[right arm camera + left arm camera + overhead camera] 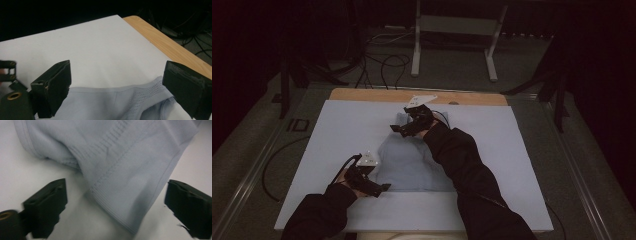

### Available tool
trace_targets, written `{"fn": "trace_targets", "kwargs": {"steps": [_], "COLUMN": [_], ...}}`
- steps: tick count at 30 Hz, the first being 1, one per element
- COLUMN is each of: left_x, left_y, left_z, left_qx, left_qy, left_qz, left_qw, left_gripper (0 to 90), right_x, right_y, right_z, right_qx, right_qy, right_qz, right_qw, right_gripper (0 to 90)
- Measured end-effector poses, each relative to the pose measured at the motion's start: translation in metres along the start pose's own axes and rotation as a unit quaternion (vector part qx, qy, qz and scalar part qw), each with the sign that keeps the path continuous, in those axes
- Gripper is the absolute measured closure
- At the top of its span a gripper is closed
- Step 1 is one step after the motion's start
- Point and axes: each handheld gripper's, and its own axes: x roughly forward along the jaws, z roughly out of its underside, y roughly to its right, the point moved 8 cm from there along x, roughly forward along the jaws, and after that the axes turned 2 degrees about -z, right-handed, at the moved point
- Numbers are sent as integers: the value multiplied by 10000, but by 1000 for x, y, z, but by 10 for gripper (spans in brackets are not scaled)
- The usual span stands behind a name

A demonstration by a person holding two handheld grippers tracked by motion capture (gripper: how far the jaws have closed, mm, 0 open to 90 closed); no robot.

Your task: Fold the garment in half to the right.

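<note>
Lying flat on the white board [337, 130] that covers the wooden table [362, 95], the pale blue garment [412, 160] sits about mid-board, spread so its edges can be reached from both ends. At its near left corner the left gripper [384, 187] hovers low, jaws wide apart, apparently lined up to take that corner; in the left gripper view a ribbed hem corner of the garment [125, 202] points down between the two black jaws, touching neither, with a folded edge farther off to the left. Farther right and at the far end, the right gripper [394, 128] is angled over the garment's far edge, jaws likewise spread and holding nothing; in the right gripper view the garment's far edge [120, 100] runs across between the jaws, low in frame, with the perforated patch nearer the right jaw.
</note>
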Motion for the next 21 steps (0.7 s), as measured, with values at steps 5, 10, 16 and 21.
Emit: {"fn": "trace_targets", "kwargs": {"steps": [5,10,16,21], "left_x": [4,6,5,5], "left_y": [1,3,9,10], "left_z": [4,5,5,5], "left_qx": [-96,-26,-155,-418], "left_qy": [-94,-204,-248,-219], "left_qz": [76,10,51,119], "left_qw": [9999,9998,9996,9988], "left_gripper": [227,390,573,662], "right_x": [9,17,24,34], "right_y": [6,18,35,48], "right_z": [4,8,9,9], "right_qx": [113,88,180,321], "right_qy": [-70,-207,-319,-333], "right_qz": [-34,75,273,417], "right_qw": [9999,9997,9990,9981], "right_gripper": [86,87,121,148]}}
